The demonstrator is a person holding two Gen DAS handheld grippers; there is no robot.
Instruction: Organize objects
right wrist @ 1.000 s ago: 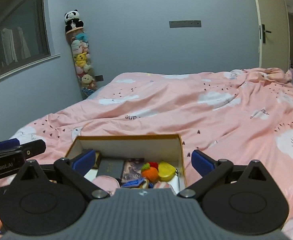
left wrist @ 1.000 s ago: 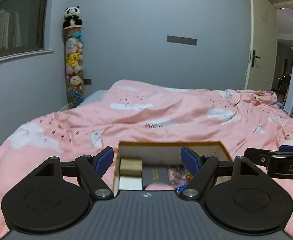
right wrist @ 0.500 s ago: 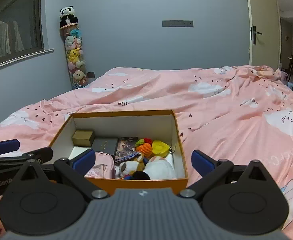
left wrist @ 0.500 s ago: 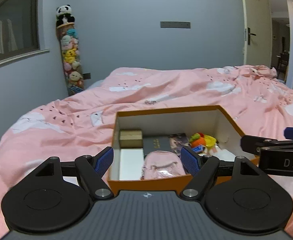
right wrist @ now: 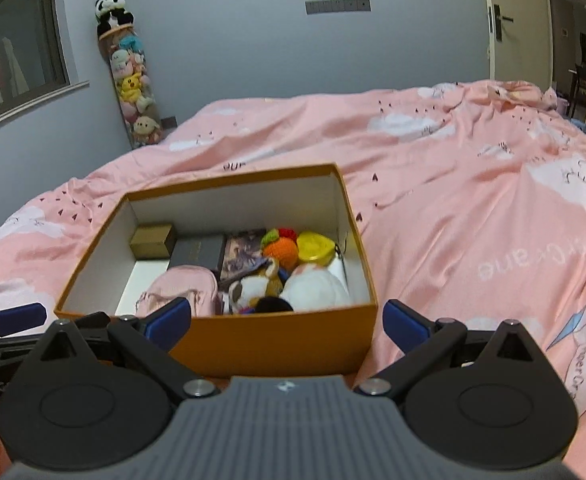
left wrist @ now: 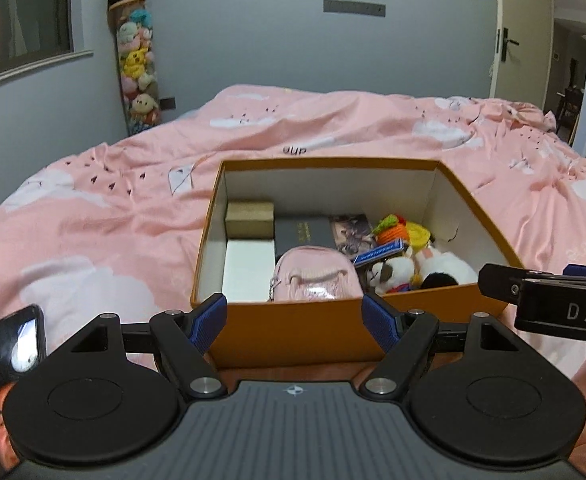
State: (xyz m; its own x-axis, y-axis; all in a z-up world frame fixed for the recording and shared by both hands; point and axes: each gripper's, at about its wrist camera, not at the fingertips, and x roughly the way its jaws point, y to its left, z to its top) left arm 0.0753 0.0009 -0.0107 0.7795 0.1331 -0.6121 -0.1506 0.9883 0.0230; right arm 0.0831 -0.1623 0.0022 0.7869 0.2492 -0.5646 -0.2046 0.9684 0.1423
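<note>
An open orange box (left wrist: 293,324) (right wrist: 277,336) sits on the pink bedspread, just beyond both grippers. Inside it lie a tan block (left wrist: 250,219) (right wrist: 152,241), a dark booklet (left wrist: 303,233), a small pink backpack (left wrist: 313,278) (right wrist: 185,286), a crocheted orange toy (left wrist: 393,232) (right wrist: 280,251), a yellow round case (right wrist: 315,247) and white plush toys (left wrist: 445,270) (right wrist: 317,290). My left gripper (left wrist: 295,322) is open and empty in front of the box's near wall. My right gripper (right wrist: 287,322) is open and empty too, facing the same wall from the right.
The pink duvet (left wrist: 113,216) (right wrist: 473,200) covers the whole bed. A tall tube of plush toys topped by a panda (left wrist: 135,64) (right wrist: 129,80) stands in the far left corner. A door (left wrist: 523,32) is open at the right. A dark phone-like object (left wrist: 13,356) lies at the lower left.
Both grippers have risen and tilted down over the last second, so the box interior now shows fully. Their fingers stayed open.
</note>
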